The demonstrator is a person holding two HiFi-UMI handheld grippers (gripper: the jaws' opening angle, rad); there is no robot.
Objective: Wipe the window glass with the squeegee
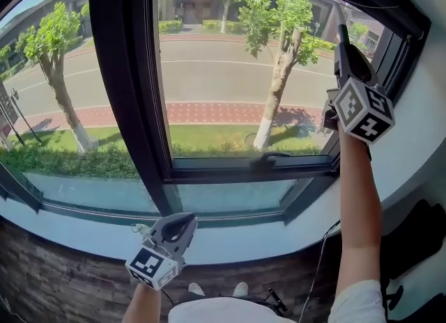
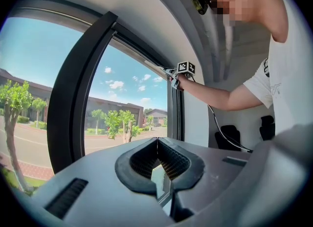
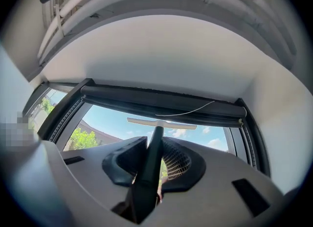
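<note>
We hold our right gripper (image 3: 154,144) high at the right side of the window. Its jaws are clamped on the dark handle of the squeegee (image 3: 149,172), which fills the gap between them. The handle runs straight out past the jaw tips. Its pale blade (image 3: 161,122) lies crosswise at the far end, ahead of and above the claw. The blade is at the top of the window glass (image 1: 223,71), just under the dark top bar (image 3: 161,102) of the frame. We cannot tell whether the blade presses on the pane.

Our left gripper (image 2: 157,139) is low, in front of the white sill (image 1: 244,243), well below and left of the right one. Its jaws are brought together with the tips touching, and they grasp nothing. Only the hollow behind the tips gapes. To the left ahead of this claw stands the black upright (image 2: 73,99) of the frame. Far beyond its tips, our right arm (image 2: 215,96) reaches up towards the pane's upper corner.
</note>
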